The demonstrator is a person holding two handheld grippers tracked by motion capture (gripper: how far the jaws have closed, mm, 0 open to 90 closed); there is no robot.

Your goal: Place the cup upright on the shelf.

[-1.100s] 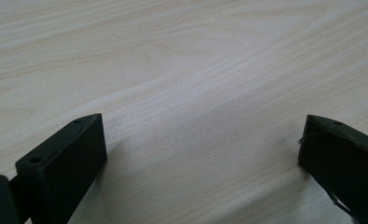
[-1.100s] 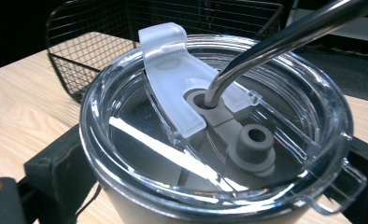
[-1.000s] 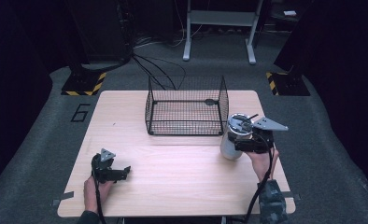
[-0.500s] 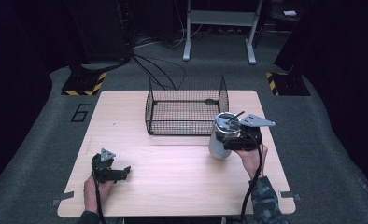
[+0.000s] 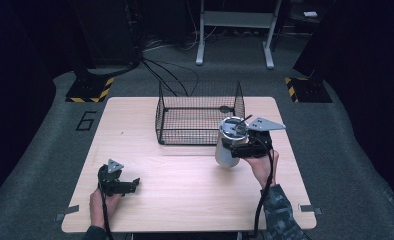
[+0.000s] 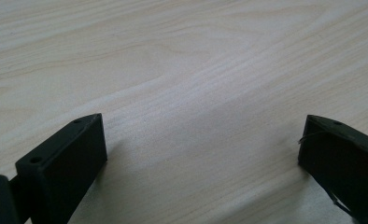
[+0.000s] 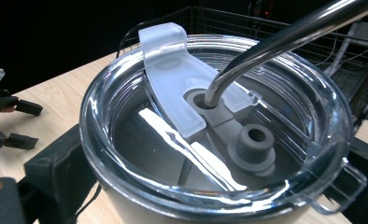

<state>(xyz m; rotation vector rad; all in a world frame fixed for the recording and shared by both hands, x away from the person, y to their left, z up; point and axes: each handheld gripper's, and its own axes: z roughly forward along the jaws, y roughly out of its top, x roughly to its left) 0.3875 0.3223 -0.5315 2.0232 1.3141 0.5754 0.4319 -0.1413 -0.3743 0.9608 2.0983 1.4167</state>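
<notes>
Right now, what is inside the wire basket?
The wire basket looks bare through its mesh, apart from a small dark object near its far right corner. The tumbler in the right hand-held gripper covers its near right corner.

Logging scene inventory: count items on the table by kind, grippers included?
Tumbler with lid and metal straw: 1
Black wire basket: 1
Handheld grippers, left gripper and right gripper: 2
Total: 4
</notes>
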